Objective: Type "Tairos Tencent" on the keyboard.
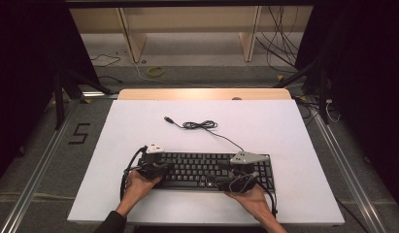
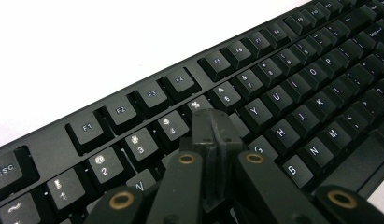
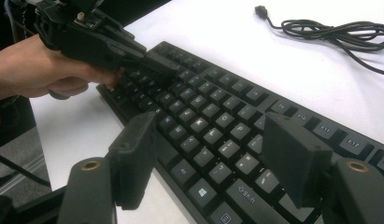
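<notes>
A: What can't you make out from the high view?

B: Mostly the fingers. Both hands crowd the black keyboard [image 1: 207, 170], which lies near the front edge of the white tabletop [image 1: 139, 126]. The left gripper [image 1: 156, 167] covers its left end, the right gripper [image 1: 243, 172] sits over its right part, and from up there neither pair of fingers can be read. The key legends are far too small as well.

A: And closer in?

B: In the left gripper view the two fingers [image 2: 213, 130] are pressed together with no gap, their tips over the number row near the 4 and 5 keys of the keyboard [image 2: 283, 93]. Whether they actually touch a key I can't tell. The keys just under them are hidden.

A: The right one?

B: In the right gripper view its fingers [image 3: 133, 156] stand wide apart, holding nothing, above the keyboard's [image 3: 213, 121] front rows near the Shift key. That view also catches the left hand [image 3: 35, 70] with its gripper over the far end.

A: Anything else?

B: The keyboard's cable [image 1: 202, 125] lies loosely coiled behind it, its plug [image 1: 168, 119] lying loose on the tabletop. In the right gripper view the cable [image 3: 330, 32] runs off the right edge.
</notes>
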Tool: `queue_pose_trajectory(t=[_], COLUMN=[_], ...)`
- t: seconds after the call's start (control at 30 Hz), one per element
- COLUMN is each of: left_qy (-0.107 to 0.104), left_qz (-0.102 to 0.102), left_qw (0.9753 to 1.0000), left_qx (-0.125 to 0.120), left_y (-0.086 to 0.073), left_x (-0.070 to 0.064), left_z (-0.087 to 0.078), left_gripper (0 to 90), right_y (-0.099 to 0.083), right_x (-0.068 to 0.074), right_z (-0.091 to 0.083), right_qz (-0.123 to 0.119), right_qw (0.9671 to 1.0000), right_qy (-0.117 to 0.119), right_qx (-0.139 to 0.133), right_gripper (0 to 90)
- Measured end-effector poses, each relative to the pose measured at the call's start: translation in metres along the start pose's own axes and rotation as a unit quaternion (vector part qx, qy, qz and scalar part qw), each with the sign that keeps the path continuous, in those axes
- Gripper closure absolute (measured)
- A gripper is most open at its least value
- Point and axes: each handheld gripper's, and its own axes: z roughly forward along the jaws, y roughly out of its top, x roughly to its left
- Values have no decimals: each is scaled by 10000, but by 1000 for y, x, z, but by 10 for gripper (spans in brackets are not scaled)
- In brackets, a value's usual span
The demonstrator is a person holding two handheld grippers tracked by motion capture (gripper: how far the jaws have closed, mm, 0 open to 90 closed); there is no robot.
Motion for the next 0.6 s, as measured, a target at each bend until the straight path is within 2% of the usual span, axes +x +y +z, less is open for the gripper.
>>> queue_pose_trajectory(t=[0.1,0.4,0.6], left_qy=[-23,-45,-40], left_qz=[-70,-75,-154], left_qw=[10000,9999,9997], left_qx=[-53,-96,-208], left_y=[0,1,2], left_x=[0,1,2], left_z=[0,-4,-9], left_gripper=[887,886,879], right_y=[0,1,1], right_x=[-1,0,0], right_z=[0,0,1], right_qz=[3,2,-2], right_qw=[10000,10000,10000], right_qy=[4,-1,13], right_qx=[0,-6,6], right_gripper=[367,367,367])
